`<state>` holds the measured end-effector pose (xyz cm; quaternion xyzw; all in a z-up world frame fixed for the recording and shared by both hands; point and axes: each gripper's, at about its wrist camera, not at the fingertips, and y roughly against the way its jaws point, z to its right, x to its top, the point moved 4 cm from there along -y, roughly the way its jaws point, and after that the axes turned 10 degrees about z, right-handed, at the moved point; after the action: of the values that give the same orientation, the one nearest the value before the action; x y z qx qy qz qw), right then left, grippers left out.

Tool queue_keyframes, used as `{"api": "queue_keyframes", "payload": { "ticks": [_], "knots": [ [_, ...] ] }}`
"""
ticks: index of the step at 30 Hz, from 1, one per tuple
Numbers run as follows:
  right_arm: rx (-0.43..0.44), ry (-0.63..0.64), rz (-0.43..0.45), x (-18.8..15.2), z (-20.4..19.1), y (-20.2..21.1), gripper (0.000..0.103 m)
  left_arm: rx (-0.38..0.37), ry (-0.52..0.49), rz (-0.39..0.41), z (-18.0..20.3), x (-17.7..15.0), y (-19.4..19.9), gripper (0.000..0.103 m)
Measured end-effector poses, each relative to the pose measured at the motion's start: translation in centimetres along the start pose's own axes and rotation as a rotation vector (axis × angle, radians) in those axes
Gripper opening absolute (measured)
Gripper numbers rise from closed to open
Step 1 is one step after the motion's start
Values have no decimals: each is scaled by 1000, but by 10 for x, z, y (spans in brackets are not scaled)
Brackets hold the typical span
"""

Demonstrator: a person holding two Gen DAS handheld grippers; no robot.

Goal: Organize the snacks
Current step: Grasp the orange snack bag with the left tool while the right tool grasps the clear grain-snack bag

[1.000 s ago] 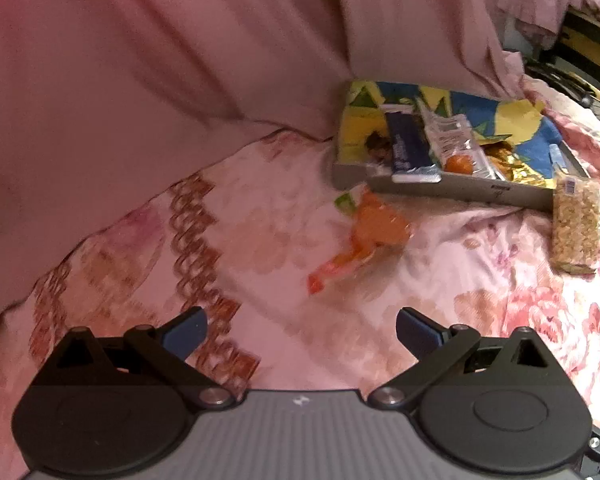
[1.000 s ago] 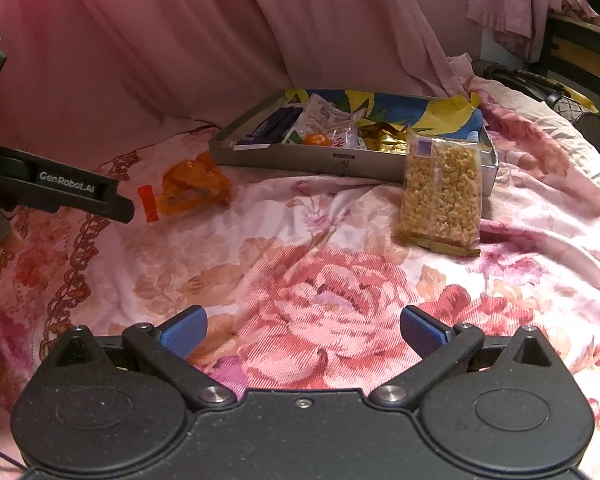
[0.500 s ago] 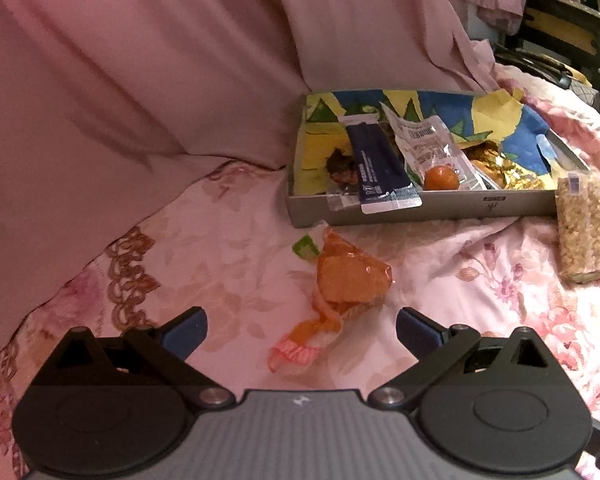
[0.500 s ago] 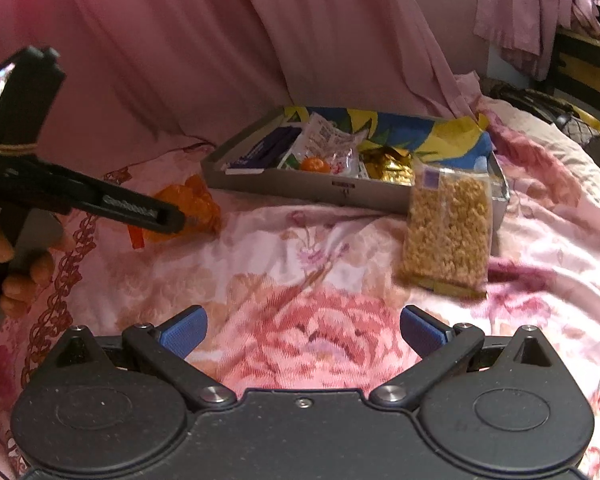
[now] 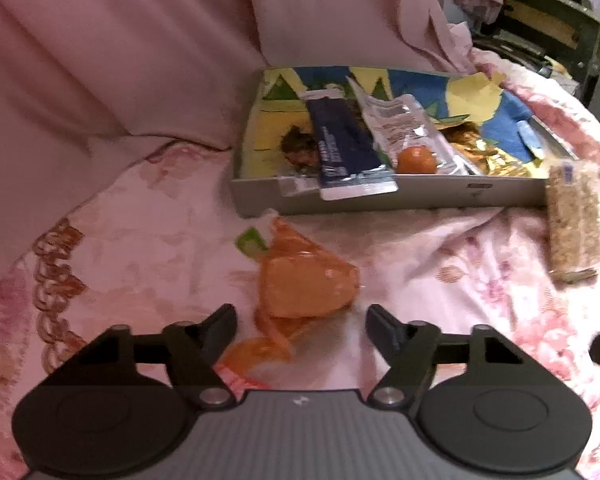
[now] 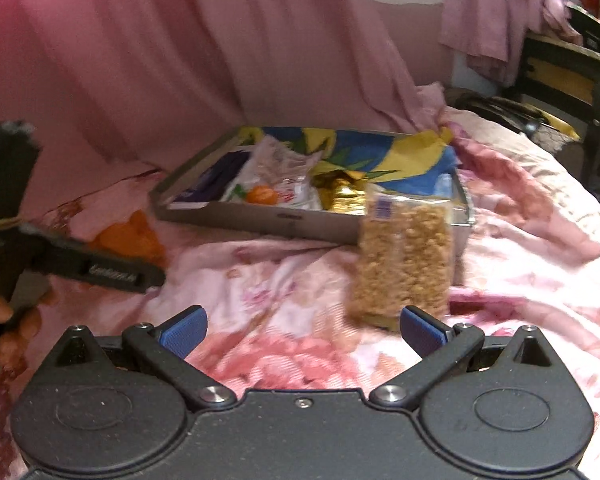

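Floral bedspread (image 5: 440, 264), pink drape behind, dark furniture at far right. A grey tray (image 5: 380, 198) sits on the spread and already holds several packets and a small orange fruit (image 5: 416, 160).

Step in hand: pickup of the orange packet (image 5: 304, 284), which lies loose on the spread just in front of the tray's near wall. Left gripper (image 5: 300, 322) points steeply down over it; its jaws have just been closing, and the packet's twisted tail lies between them, but the tips stand clear of the wrapper on both sides. Not yet gripped.

Right gripper (image 6: 302, 326) is spread wide, empty, angled down toward the grain bag (image 6: 404, 256), which leans against the tray's front right corner. In the right view the left tool shows at the left edge, a hand (image 6: 4, 312) around its handle.

Next move, as I judge it: left jaws finish closing on the packet's bunched lower part, then lift it over the tray wall. The wrapper looks thin and slippery; a pinch on the tail alone may slide off. The grain bag looks like the right's next pick.
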<state>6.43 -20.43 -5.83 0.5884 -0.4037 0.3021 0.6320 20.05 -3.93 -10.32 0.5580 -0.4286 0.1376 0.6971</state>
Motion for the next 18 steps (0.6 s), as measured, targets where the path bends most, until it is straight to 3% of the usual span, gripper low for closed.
{"api": "queue_keyframes", "payload": {
  "ticks": [4, 11, 18],
  "knots": [
    [-61, -21, 13, 3, 15, -10, 102, -23, -31, 37, 9, 2, 5, 64],
    [-151, -57, 11, 2, 36, -33, 102, -50, -15, 60, 16, 5, 9, 60],
    [-166, -42, 6, 1, 37, -46, 102, -83, 40, 47, 17, 3, 7, 50]
  ]
}}
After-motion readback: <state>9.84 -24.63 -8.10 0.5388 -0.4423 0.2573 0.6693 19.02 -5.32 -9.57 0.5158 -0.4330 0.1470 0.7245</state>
